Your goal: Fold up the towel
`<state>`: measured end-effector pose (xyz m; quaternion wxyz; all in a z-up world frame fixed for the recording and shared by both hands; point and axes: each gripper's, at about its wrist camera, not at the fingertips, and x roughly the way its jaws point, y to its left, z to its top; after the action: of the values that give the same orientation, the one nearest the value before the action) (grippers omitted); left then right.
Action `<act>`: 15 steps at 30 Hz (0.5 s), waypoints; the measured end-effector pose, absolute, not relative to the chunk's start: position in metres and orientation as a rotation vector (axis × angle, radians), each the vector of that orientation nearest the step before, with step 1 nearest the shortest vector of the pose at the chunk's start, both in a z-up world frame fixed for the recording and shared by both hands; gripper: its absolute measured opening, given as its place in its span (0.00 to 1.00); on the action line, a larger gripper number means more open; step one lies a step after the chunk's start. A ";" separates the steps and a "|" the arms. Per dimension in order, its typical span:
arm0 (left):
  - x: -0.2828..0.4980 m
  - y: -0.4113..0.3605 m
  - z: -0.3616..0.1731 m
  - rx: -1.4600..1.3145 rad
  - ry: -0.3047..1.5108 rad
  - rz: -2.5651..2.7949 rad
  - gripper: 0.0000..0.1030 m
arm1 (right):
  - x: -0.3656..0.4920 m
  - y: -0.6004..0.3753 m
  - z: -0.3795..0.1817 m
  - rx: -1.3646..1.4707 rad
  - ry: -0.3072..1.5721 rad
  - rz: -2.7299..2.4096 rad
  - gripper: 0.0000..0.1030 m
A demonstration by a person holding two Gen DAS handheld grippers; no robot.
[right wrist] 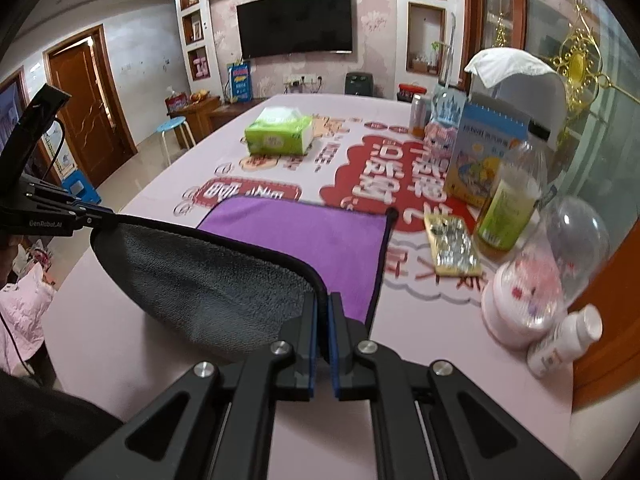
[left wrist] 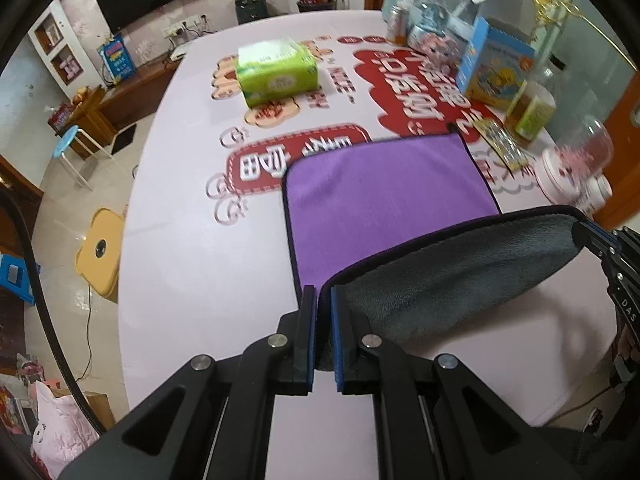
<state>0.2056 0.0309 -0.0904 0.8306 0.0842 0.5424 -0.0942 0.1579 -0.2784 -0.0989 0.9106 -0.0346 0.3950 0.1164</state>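
Note:
The towel (left wrist: 384,196) is purple on top and grey underneath, with a dark hem. Its far half lies flat on the pink table (left wrist: 192,264). Its near edge is lifted, so the grey underside (left wrist: 460,276) faces me. My left gripper (left wrist: 323,300) is shut on the near left corner. My right gripper (right wrist: 323,304) is shut on the near right corner, and it also shows at the right edge of the left wrist view (left wrist: 596,240). The towel (right wrist: 296,236) hangs slack between both grippers, with its grey underside (right wrist: 208,280) showing. The left gripper (right wrist: 100,214) shows at the left edge.
A green tissue pack (left wrist: 276,74) lies on the far table. Along the right side stand a blue box (right wrist: 480,152), a green bottle (right wrist: 508,204), a snow globe (right wrist: 536,276), a small white bottle (right wrist: 564,340) and a foil packet (right wrist: 452,246). Stools stand on the floor at left (left wrist: 100,252).

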 end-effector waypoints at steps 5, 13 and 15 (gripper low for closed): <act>0.237 0.035 -0.085 0.156 1.107 -0.173 0.05 | 0.185 -0.279 -0.094 -0.077 0.773 0.216 0.05; 0.283 0.038 -0.097 0.110 1.048 -0.153 0.05 | 0.229 -0.274 -0.102 -0.100 0.720 0.166 0.05; 0.292 0.037 -0.102 0.106 1.035 -0.153 0.05 | 0.241 -0.273 -0.108 -0.108 0.703 0.147 0.05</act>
<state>0.2925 0.0373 -0.1024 0.8650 0.0504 0.4939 -0.0728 0.2408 -0.2729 -0.1075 0.9347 -0.0528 0.3440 0.0718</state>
